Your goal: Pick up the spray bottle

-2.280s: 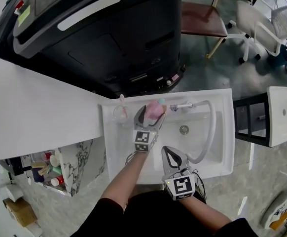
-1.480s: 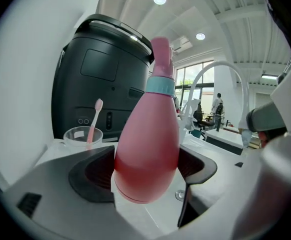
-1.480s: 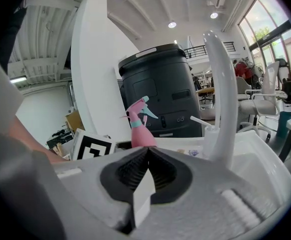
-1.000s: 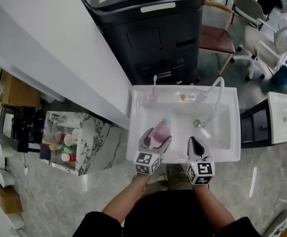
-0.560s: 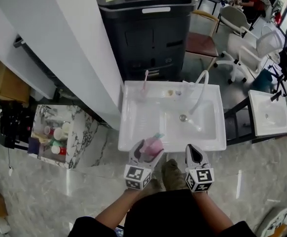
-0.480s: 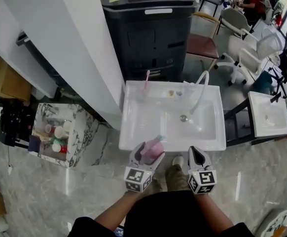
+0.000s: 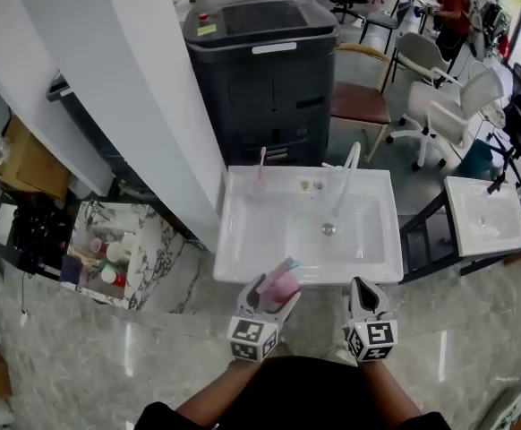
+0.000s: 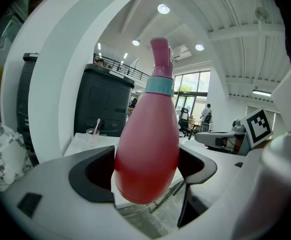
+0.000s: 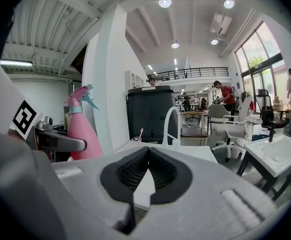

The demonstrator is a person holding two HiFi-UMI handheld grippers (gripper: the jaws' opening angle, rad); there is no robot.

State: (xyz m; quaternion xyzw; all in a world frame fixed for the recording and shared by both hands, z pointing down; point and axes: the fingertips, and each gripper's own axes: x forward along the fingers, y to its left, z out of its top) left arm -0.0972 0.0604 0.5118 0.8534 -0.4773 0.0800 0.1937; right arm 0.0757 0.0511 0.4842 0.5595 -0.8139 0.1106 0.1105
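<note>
My left gripper (image 7: 268,296) is shut on the pink spray bottle (image 7: 280,282), which has a teal collar and trigger. It is held in the air in front of the white sink's (image 7: 243,251) near edge. In the left gripper view the bottle's (image 8: 148,139) round body fills the space between both jaws, its neck pointing up. My right gripper (image 7: 364,296) hangs level beside it, shut with nothing in it; its ribbed pads (image 9: 135,171) meet. The bottle (image 9: 81,129) also shows at the left of the right gripper view.
A curved white faucet (image 7: 343,173) and a cup with a pink toothbrush (image 7: 260,170) stand at the sink's back. A dark grey machine (image 7: 269,70) is behind it, a white column (image 7: 144,88) to the left. A second sink (image 7: 484,218) and chairs (image 7: 448,106) lie to the right.
Both grippers have drawn back from over the sink basin to just in front of its near edge. The pink bottle stayed in the left gripper the whole time.
</note>
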